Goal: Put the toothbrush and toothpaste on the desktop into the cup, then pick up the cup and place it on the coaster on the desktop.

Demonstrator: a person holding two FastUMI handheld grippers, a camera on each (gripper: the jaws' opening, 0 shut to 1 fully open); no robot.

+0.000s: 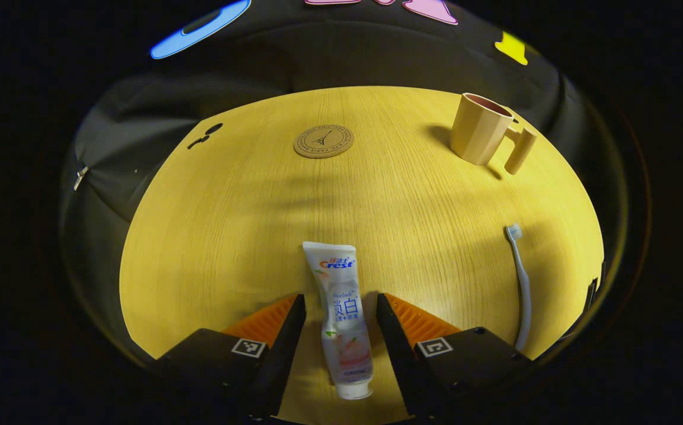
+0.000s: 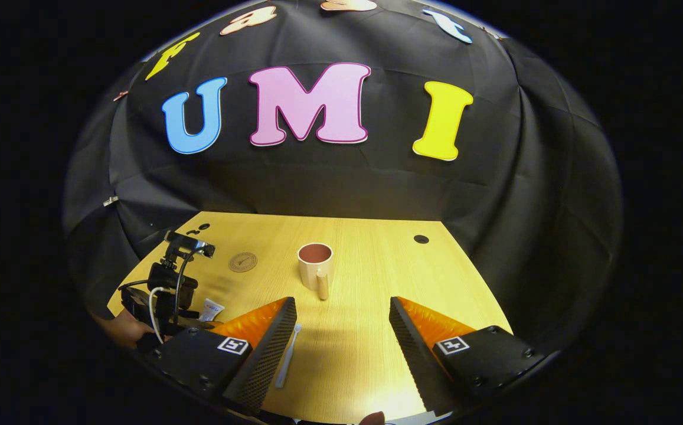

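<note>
Straddling the toothpaste, the left gripper hangs low over the desktop with its fingers spread wide, one on each side of the tube and neither touching it. That placement reads as the approach to a pinch across the tube's narrow width, the natural way to lift it; the tube lies flat with its cap toward the camera. In the left gripper view, the coaster sits bare at the far side of the desk, left of the cup, waiting for the last step. The cup stands upright and empty with its handle turned to the right, well apart from the tube. The toothbrush lies flat near the right edge, bristle head pointing away.

In the right gripper view, the left gripper shows at the left with a hand under it, down by the tube. The right gripper hovers higher and back, fingers spread and holding nothing, the toothbrush lying just inside its left finger and the cup straight ahead. It looks staged to take the brush once the tube is dealt with. Neither item is in the cup yet.
</note>
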